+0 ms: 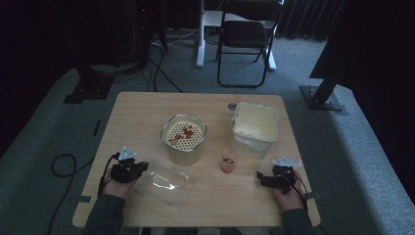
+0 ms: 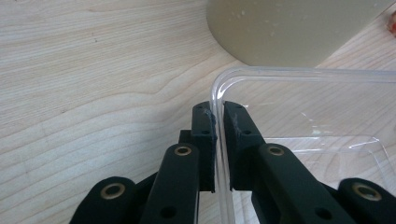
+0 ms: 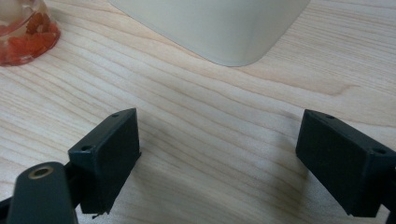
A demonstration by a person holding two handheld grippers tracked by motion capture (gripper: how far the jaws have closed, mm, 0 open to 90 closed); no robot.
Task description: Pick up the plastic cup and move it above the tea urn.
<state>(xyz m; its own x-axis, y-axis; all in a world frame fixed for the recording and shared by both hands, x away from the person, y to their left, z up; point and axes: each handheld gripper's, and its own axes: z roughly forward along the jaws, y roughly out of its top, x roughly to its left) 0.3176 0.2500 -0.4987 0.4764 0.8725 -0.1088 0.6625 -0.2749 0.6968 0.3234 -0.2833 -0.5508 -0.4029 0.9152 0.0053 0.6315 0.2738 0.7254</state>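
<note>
My left gripper (image 1: 143,167) (image 2: 218,116) is shut on the rim of a clear plastic lid (image 1: 165,180) (image 2: 308,116) that lies near the table's front left. Just beyond the lid stands a cream tub (image 1: 184,134) (image 2: 289,28) with a perforated insert holding red and orange bits. At the front right, my right gripper (image 1: 260,178) (image 3: 217,154) stands open over bare wood with nothing between its jaws. A small clear cup of red-orange pieces (image 1: 227,164) (image 3: 23,32) sits left of it. A larger cream container (image 1: 254,126) (image 3: 215,28) stands behind the cup.
The wooden table (image 1: 147,112) has bare surface at its back left. A small grey round object (image 1: 232,106) lies by the large container's far corner. A folding chair (image 1: 244,39) and dark stand feet (image 1: 323,95) sit on the carpet beyond the table.
</note>
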